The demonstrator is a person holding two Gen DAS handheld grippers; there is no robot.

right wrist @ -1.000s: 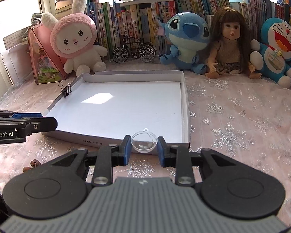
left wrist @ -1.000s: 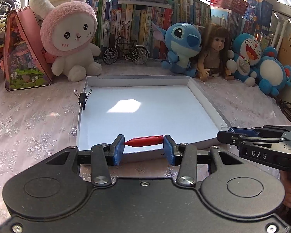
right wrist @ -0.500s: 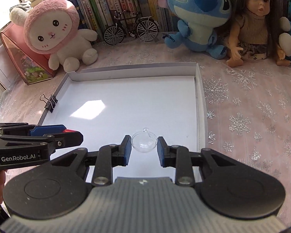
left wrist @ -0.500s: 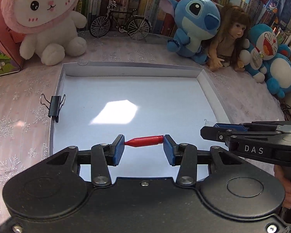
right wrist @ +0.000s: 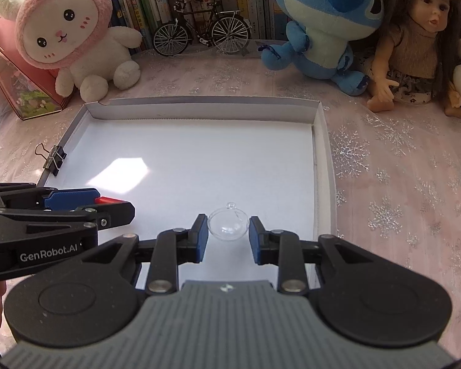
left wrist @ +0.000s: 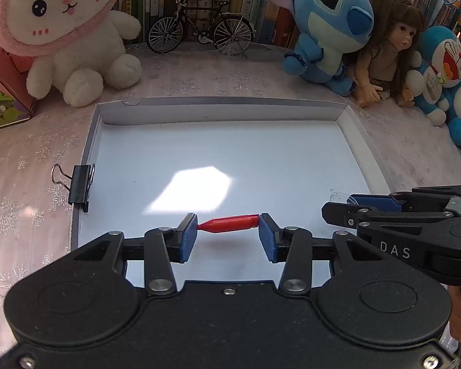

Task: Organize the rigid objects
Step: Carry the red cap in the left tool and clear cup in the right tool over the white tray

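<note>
White cardboard tray [left wrist: 365, 141], left fingers [left wrist: 189, 236] pinching red tapered piece [left wrist: 229, 224], right fingers [right wrist: 199, 236] apparently gripping clear sphere [right wrist: 228, 224]

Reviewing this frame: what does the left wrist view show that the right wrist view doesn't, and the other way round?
Only the left wrist view shows the whole red bullet-shaped piece clamped end to end in the left gripper, and the Doraemon plush. Only the right wrist view shows the clear round ornament plainly, held in the right gripper. Both show the white tray, the black binder clip on its left wall, the pink bunny plush, the model bicycle, the Stitch plush and the doll.
</note>
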